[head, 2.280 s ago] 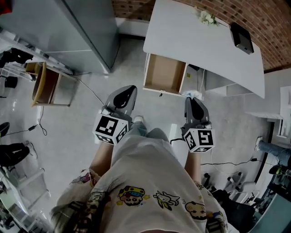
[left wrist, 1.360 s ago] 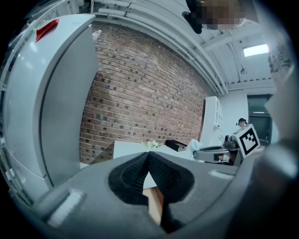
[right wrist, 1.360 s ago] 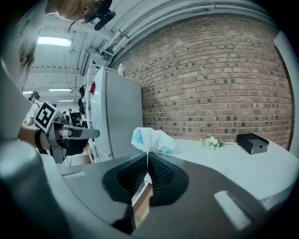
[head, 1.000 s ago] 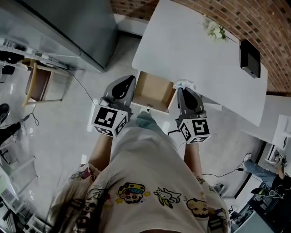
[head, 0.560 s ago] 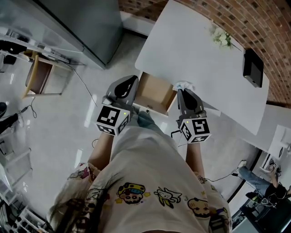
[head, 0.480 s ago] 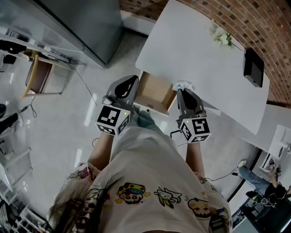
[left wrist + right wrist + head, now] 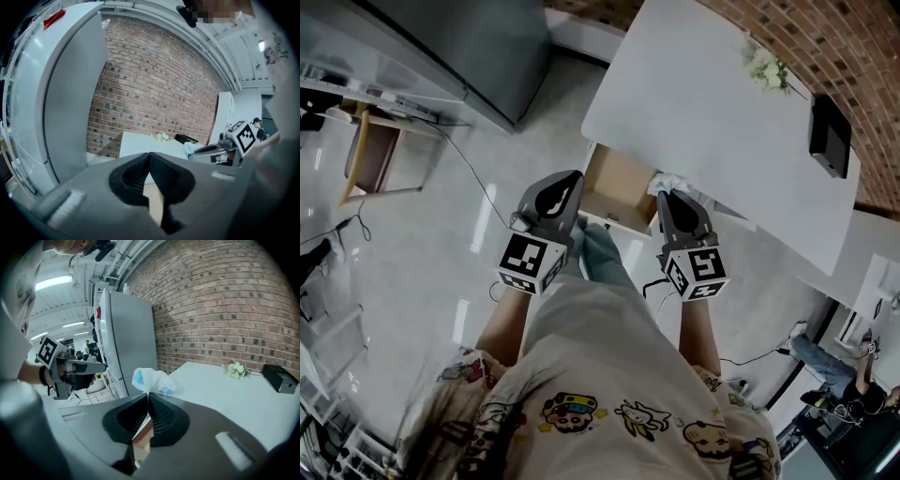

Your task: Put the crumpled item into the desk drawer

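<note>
Open drawer [image 7: 617,187] under white bench [image 7: 694,103], right gripper [image 7: 668,196] bearing crumpled item [image 7: 666,182] at drawer's right edge, left gripper [image 7: 568,180] at its left.

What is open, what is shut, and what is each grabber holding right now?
drawer: pulled out and open; nothing shows inside it.
left gripper: shut, with nothing in it.
right gripper: shut on the crumpled item.
crumpled item: scrunched up, pinched at the jaw tips, not in the drawer yet.

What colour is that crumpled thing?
The crumpled thing is white with blue; clearest in right gripper view.
</note>
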Demonstrator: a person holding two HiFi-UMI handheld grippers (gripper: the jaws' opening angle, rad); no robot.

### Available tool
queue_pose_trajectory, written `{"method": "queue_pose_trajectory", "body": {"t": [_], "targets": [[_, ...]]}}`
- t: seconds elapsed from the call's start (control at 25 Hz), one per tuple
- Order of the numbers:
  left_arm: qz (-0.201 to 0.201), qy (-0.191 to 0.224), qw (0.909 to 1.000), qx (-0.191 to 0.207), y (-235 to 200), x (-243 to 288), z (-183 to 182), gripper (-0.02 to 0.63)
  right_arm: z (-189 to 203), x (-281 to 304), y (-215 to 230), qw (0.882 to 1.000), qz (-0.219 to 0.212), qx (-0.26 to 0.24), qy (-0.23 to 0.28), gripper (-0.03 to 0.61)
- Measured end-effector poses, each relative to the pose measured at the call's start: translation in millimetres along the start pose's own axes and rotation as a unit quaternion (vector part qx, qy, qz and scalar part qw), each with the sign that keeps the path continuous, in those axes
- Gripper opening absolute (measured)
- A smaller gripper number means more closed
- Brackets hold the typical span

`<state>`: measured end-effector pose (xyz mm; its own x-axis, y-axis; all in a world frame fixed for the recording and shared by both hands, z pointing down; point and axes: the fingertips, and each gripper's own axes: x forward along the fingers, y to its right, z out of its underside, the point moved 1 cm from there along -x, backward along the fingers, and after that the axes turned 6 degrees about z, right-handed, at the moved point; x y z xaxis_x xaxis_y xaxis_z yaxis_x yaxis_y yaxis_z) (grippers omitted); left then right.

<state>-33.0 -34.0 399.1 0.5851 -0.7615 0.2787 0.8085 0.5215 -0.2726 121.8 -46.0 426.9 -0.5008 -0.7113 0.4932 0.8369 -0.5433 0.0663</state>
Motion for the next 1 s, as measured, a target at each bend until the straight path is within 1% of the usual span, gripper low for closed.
{"method": "queue_pose_trajectory", "body": {"t": [0.28,0.48,0.68,1.0], "targets": [[0.003,-0.034,0.9993,-0.011,-19.3,4.7,38.2,0.0,36.6,37.1,-3.8,0.999,-0.011,0.011,-0.038,0.012],[0.002,-0.057,0.9982,-0.016,-29.9,12.4,68.7,0.0,71.9,66.3,-3.2,0.997,-0.021,0.016,-0.067,0.012],[0.006,-0.073,0.997,-0.028,-36.4,24.6,104.1,0.0,117.8,92.1,-2.5,0.994,-0.03,0.002,-0.106,0.012],[0.017,-0.097,0.9948,-0.029,-45.7,47.6,158.7,0.0,190.4,128.5,7.9,0.986,-0.033,-0.02,-0.161,0.012]]}}
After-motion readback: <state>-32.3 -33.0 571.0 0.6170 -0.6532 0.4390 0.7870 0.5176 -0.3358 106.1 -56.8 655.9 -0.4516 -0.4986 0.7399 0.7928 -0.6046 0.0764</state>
